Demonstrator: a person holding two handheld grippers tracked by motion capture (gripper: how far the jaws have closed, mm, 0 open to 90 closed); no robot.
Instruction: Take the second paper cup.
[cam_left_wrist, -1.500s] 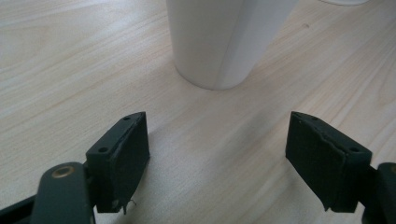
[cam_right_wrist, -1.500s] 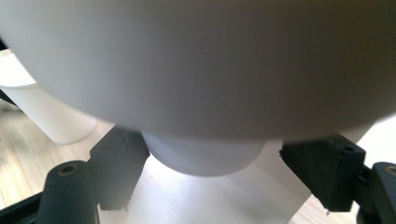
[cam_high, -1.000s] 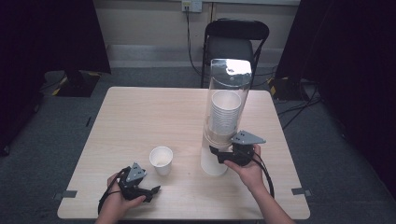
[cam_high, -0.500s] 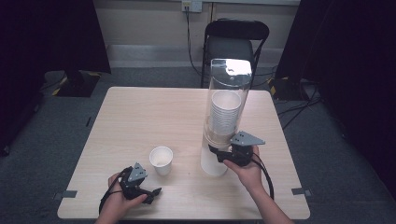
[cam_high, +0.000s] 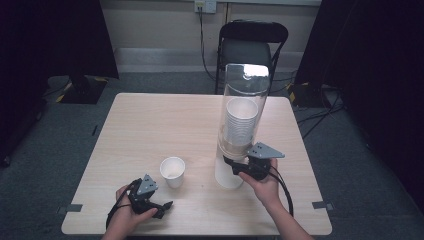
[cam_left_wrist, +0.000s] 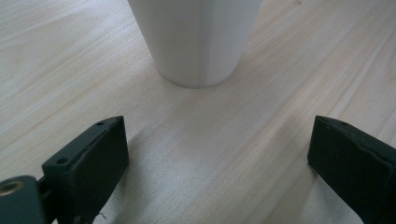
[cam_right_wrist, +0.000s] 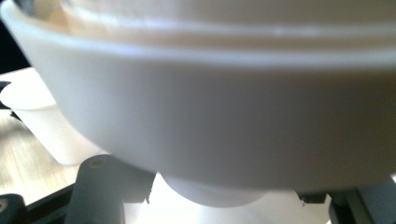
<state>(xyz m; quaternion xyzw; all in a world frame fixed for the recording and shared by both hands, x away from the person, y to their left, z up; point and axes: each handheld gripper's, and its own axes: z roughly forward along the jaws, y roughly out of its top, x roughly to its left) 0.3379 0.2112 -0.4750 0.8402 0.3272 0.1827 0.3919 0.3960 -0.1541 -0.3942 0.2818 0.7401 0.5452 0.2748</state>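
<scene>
right claw (cam_high: 239, 169) just closing, pinching cup (cam_right_wrist: 210, 193) under dispenser (cam_high: 242, 125) | left claw (cam_high: 162, 207) spread, resting on tabletop (cam_high: 150, 125) near loose cup (cam_high: 172, 171)

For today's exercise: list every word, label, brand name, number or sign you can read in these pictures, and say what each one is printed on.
None: no readable text stands anywhere.
The loose paper cup is plain white.
The clear cup dispenser and its cup stack carry no visible label.
The wall outlet is too small to show any marking.
</scene>
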